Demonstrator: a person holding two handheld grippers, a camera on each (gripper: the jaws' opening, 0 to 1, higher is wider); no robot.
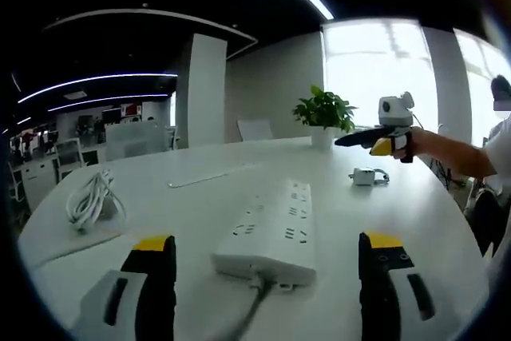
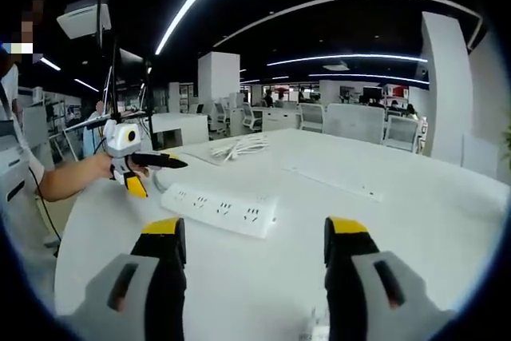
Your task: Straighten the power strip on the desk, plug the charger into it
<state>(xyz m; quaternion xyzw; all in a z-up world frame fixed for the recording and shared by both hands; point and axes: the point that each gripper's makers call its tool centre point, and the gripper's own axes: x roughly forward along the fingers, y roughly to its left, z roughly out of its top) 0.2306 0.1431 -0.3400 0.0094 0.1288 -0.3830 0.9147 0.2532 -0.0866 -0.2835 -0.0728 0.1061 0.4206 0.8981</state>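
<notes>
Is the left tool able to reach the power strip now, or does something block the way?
Probably yes. The left tool is open, and the power strip lies on the table just ahead of its jaws, with bare table between. The coiled white cable and the charger lie off to the sides.

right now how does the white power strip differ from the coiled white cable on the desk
The long white rectangular power strip is a flat rigid block with rows of sockets on top; the coiled white cable is a loose bundle of loops. The power strip lies near the middle of the white desk, between the left gripper jaws in its view; the cable lies off toward the desk's edge, beside nothing else. Both are white and rest untouched on the desk.
</notes>
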